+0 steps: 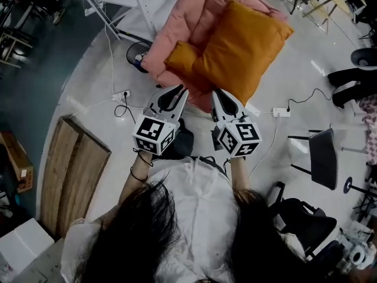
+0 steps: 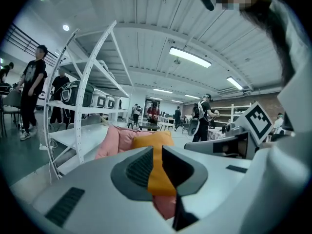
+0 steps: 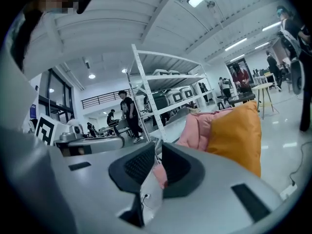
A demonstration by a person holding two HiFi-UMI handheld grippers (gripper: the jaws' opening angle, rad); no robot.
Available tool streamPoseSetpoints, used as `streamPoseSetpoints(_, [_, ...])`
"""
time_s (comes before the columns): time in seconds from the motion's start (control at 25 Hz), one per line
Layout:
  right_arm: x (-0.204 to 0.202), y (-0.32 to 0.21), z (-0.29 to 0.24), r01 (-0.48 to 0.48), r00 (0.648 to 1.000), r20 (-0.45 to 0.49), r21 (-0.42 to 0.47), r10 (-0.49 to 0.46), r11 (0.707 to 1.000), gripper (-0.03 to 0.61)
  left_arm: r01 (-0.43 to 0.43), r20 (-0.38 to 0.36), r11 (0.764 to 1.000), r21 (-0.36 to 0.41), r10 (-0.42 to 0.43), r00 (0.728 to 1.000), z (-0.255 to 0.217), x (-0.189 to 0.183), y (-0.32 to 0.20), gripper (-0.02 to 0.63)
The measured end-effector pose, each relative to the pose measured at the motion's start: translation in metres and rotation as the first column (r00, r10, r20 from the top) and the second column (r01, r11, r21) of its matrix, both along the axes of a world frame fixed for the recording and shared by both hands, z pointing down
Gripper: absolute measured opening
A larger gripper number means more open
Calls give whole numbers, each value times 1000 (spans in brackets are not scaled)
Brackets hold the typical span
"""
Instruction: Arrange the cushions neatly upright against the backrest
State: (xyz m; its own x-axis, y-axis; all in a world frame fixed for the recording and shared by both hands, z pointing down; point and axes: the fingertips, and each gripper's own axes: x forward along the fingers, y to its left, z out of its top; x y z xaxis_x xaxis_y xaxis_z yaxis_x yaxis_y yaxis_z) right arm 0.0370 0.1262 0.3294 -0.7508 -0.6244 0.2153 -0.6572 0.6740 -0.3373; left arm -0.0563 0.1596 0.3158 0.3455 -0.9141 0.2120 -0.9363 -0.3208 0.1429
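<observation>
Pink cushion (image 1: pixel 177 22) partly under orange cushion (image 1: pixel 241 46)

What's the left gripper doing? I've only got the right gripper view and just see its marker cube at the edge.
Observer: The left gripper has its jaws together, nothing gripped; the orange cushion sits straight beyond them.
Operator: Where are both grippers relative to the cushions?
Observer: In the head view the left gripper and right gripper point side by side at the pink cushion's near edge; contact can't be told.
Operator: Anything loose underfoot?
Observer: A white power strip lies on the floor, right of the right gripper.
</observation>
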Motion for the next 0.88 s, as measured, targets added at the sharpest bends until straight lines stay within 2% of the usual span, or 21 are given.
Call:
streamPoseSetpoints(0.16, [-25, -31, 0, -30, 1000, -8, -6, 30, 1000, 57, -31, -14, 999, -10, 31, 999, 2, -28, -32, 66])
streamPoseSetpoints(0.48, [-55, -75, 11, -120, 993, -22, -27, 119, 992, 57, -132, 9, 991, -18, 133, 991, 13, -65, -84, 66])
streamPoseSetpoints(0.88, [-27, -98, 39, -258, 965, -82, -98, 251, 961, 57, -241, -10, 969, -61, 241, 971, 35, -63, -122, 66])
